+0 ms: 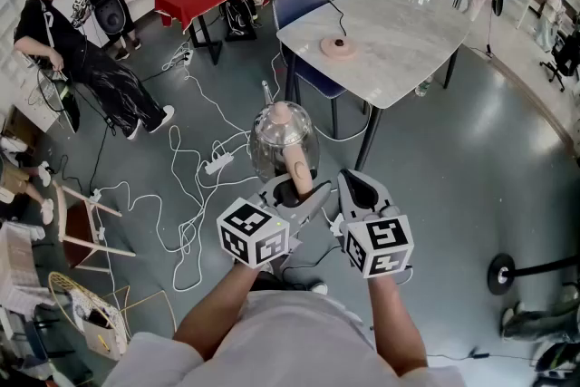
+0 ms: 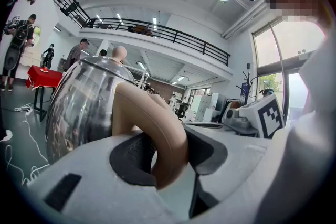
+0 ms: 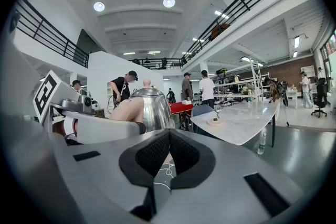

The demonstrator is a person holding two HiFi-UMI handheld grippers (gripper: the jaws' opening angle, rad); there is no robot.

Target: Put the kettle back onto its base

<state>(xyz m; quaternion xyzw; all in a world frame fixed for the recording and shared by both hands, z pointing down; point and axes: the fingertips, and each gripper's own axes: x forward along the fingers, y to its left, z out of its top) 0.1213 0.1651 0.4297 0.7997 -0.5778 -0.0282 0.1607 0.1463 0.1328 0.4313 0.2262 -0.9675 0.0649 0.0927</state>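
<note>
Both of the person's grippers sit nearest, side by side just ahead of the chest. On the left, the left gripper [image 1: 294, 192] has its jaws clamped on the beige handle [image 1: 300, 169] of the kettle [image 1: 281, 139], with a pad pressing on each side. The kettle, with its clear, shiny body, hangs upright in the air just beyond, above the grey floor and its white cables [image 1: 195, 186]. Just to the right, the right gripper [image 1: 356, 186] has its jaws drawn together with nothing between them. Farther off to the right, the round base [image 1: 338, 47] lies on the pale marble table [image 1: 408, 59], well apart from the kettle
</note>
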